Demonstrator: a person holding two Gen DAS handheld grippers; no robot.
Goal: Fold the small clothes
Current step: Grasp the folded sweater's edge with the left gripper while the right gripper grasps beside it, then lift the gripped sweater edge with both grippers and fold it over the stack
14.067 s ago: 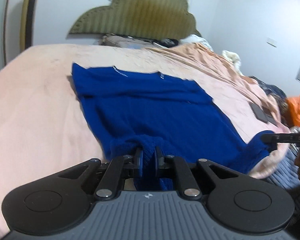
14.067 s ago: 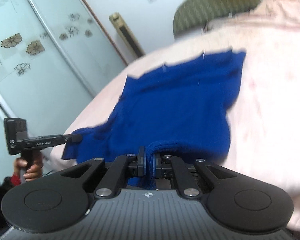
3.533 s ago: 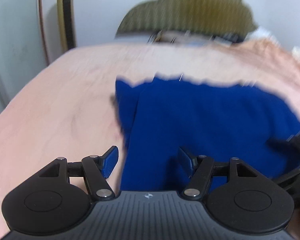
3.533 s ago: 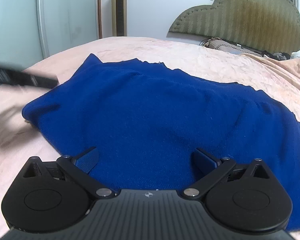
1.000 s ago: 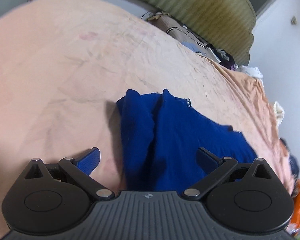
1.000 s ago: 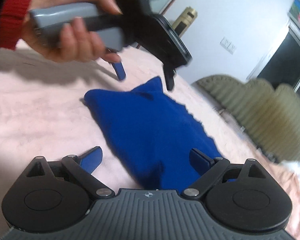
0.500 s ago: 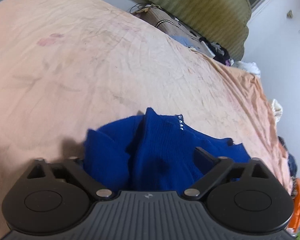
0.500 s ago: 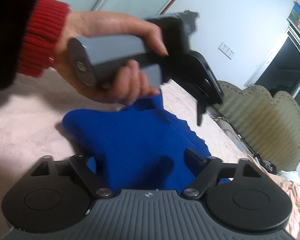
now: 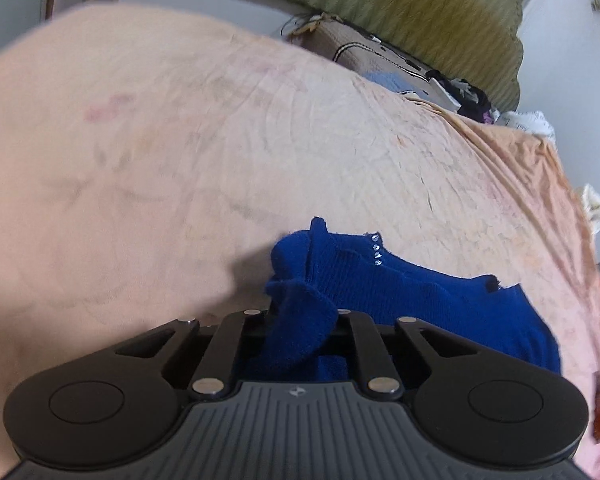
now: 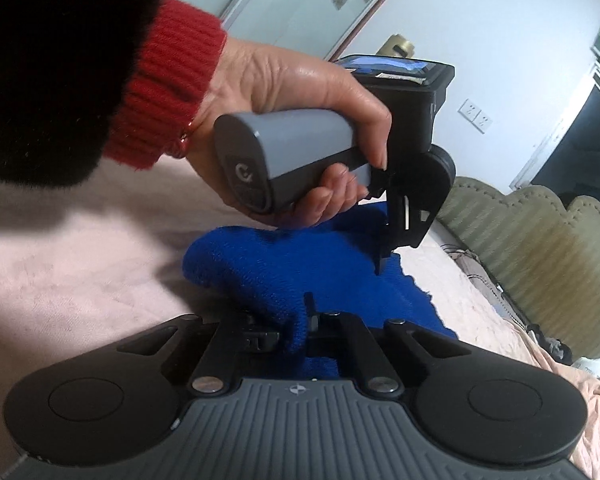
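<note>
A blue knit sweater [image 9: 420,300] lies partly folded on the pink bedsheet [image 9: 180,140]. My left gripper [image 9: 302,316] is shut on a bunched corner of the blue sweater at its near left edge. My right gripper [image 10: 296,332] is shut on another edge of the blue sweater [image 10: 284,264]. In the right wrist view the left gripper [image 10: 384,256] is held by a hand [image 10: 300,92] just above the sweater, close ahead of my right gripper. Small silver studs [image 9: 376,250] show on the sweater's neckline.
An olive padded headboard [image 9: 400,8] stands at the far end of the bed. A beige pillow [image 9: 364,54] and dark clutter [image 9: 472,98] lie below it. An orange blanket [image 9: 560,184] covers the bed's right side. A glass wardrobe door [image 10: 312,4] is behind.
Both grippers have closed from open onto edges of the blue sweater. The left gripper has moved down onto the sweater's corner, and the cloth now bunches between its fingers.
</note>
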